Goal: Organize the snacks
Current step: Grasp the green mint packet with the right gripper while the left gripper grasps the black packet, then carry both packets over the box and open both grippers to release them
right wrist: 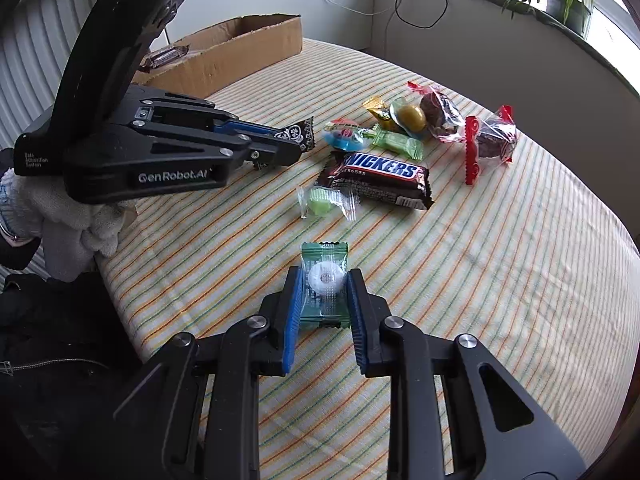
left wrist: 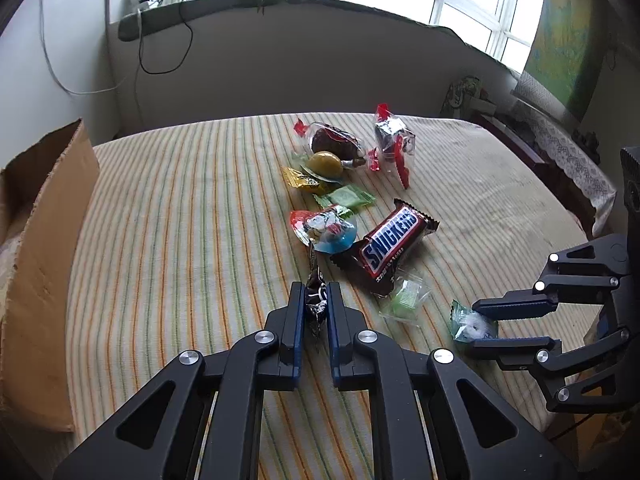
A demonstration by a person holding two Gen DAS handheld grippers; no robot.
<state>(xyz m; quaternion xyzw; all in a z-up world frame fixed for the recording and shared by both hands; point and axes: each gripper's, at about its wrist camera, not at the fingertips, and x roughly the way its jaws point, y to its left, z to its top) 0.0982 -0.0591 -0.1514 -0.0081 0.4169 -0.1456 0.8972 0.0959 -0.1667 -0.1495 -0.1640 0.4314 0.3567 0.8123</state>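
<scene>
- We see the left hand-held gripper (left wrist: 316, 300) pinching a black wrapped candy (left wrist: 316, 304) just above the striped bed (left wrist: 180, 240)
- Our right hand-held gripper (right wrist: 325, 292) is clamped on a green ring-mint packet (right wrist: 325, 280) near the bed's near edge
- The Snickers bar (right wrist: 380, 180) and other wrapped sweets lie clustered mid-bed
- A cardboard box (right wrist: 248, 48) sits at the far left edge, one dark bar (right wrist: 166, 56) inside
</scene>
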